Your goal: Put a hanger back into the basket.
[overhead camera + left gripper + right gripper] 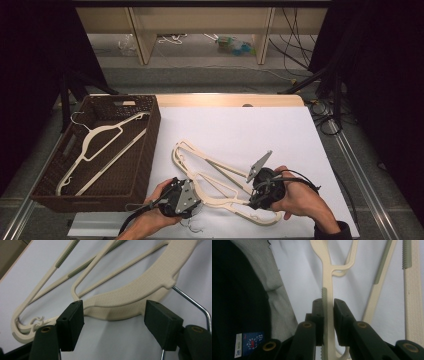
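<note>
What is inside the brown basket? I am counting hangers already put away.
Inside the brown basket lies one cream hanger, its wire hook toward the far left corner. The near wall hides a strip of the bottom.

A lab recording bay: black curtains [30,45], loose floor cables [295,45].

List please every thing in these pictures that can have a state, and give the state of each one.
Left gripper: open, jaws on either side of a hanger's shoulder, not pressing it.
Right gripper: shut on a hanger bar.
Hangers on the cloth: lying tangled together, flat on the white cloth.
Hanger in the basket: lying inside, slanted.
Basket: upright, holds one hanger.
</note>
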Demonstrator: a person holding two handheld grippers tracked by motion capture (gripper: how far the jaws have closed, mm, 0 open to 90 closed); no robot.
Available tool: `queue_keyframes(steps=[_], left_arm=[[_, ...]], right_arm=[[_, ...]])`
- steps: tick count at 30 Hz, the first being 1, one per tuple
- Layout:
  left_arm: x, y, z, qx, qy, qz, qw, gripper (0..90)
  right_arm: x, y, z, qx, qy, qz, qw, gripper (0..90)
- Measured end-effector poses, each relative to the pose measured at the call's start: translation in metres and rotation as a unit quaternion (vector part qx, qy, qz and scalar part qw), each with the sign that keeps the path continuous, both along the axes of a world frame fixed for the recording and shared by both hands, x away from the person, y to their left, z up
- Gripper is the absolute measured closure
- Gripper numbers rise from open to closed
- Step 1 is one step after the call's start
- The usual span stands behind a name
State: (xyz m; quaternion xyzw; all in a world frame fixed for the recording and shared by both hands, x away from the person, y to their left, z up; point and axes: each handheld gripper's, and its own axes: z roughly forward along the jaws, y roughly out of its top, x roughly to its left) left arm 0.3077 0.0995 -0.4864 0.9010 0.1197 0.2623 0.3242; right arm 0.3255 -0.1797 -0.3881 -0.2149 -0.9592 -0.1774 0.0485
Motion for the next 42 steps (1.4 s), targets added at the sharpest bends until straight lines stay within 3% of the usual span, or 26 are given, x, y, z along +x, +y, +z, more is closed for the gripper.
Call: queue_keyframes(steps=[2, 5, 8, 13, 15, 18, 21, 23, 24, 26, 28, 30, 33, 35, 36, 38, 42], left_arm=[[0.003, -0.002, 0.0, -0.008, -0.001, -0.002, 1.0, 32.7], [0.003, -0.004, 0.003, -0.006, -0.021, -0.026, 0.9994, 33.7], [0.0, -0.005, 0.004, -0.012, -0.029, -0.055, 0.998, 37.9], [0.0, -0.007, 0.011, -0.002, -0.062, -0.099, 0.9932, 43.2], [0.002, -0.008, 0.013, -0.012, -0.058, -0.111, 0.9921, 46.9], [0.004, -0.009, 0.017, 0.003, -0.076, -0.132, 0.9883, 52.6], [0.004, -0.011, 0.017, 0.004, -0.074, -0.146, 0.9865, 56.4], [0.004, -0.011, 0.019, 0.01, -0.084, -0.162, 0.9832, 59.2], [0.004, -0.012, 0.018, 0.003, -0.088, -0.166, 0.9822, 62.2], [0.004, -0.013, 0.019, 0.017, -0.098, -0.181, 0.9785, 64.4], [0.003, -0.014, 0.019, 0.018, -0.1, -0.192, 0.9762, 66.8], [0.003, -0.015, 0.022, 0.035, -0.112, -0.204, 0.9718, 69.0], [0.002, -0.016, 0.029, 0.036, -0.126, -0.219, 0.967, 72.4], [0.002, -0.016, 0.034, 0.022, -0.134, -0.221, 0.9657, 75.8], [0.002, -0.016, 0.038, 0.012, -0.141, -0.22, 0.9651, 77.4], [0.004, -0.016, 0.049, 0.025, -0.157, -0.228, 0.9607, 80.5], [0.006, -0.017, 0.062, 0.028, -0.17, -0.234, 0.9568, 83.3]], right_arm=[[0.0, -0.001, 0.0, 0.001, 0.002, 0.002, 1.0, 80.1], [0.0, -0.001, 0.0, 0.003, 0.0, 0.001, 1.0, 80.1], [0.002, -0.004, 0.001, 0.011, 0.002, 0.008, 0.9999, 80.0], [0.001, -0.009, 0.005, 0.015, -0.002, 0.008, 0.9999, 80.0], [0.001, -0.011, 0.007, 0.018, -0.004, 0.009, 0.9998, 79.9], [0.001, -0.013, 0.006, 0.017, -0.003, 0.004, 0.9998, 79.9], [0.002, -0.014, 0.005, 0.016, -0.002, 0.004, 0.9999, 79.9], [0.003, -0.016, 0.004, 0.017, -0.001, 0.009, 0.9998, 79.9], [0.004, -0.017, 0.004, 0.017, 0.001, 0.006, 0.9998, 79.9], [0.004, -0.018, 0.003, 0.018, 0.003, 0.005, 0.9998, 79.9], [0.005, -0.02, 0.003, 0.021, 0.004, 0.005, 0.9998, 79.9], [0.006, -0.022, 0.002, 0.024, 0.007, 0.003, 0.9997, 79.9], [0.006, -0.026, 0.003, 0.024, 0.007, -0.001, 0.9997, 79.8], [0.007, -0.029, 0.004, 0.029, 0.009, 0.0, 0.9995, 79.6], [0.007, -0.03, 0.005, 0.031, 0.007, 0.001, 0.9995, 79.5], [0.008, -0.032, 0.007, 0.034, 0.003, -0.001, 0.9994, 79.3], [0.008, -0.038, 0.017, 0.048, -0.023, -0.021, 0.9983, 74.2]])
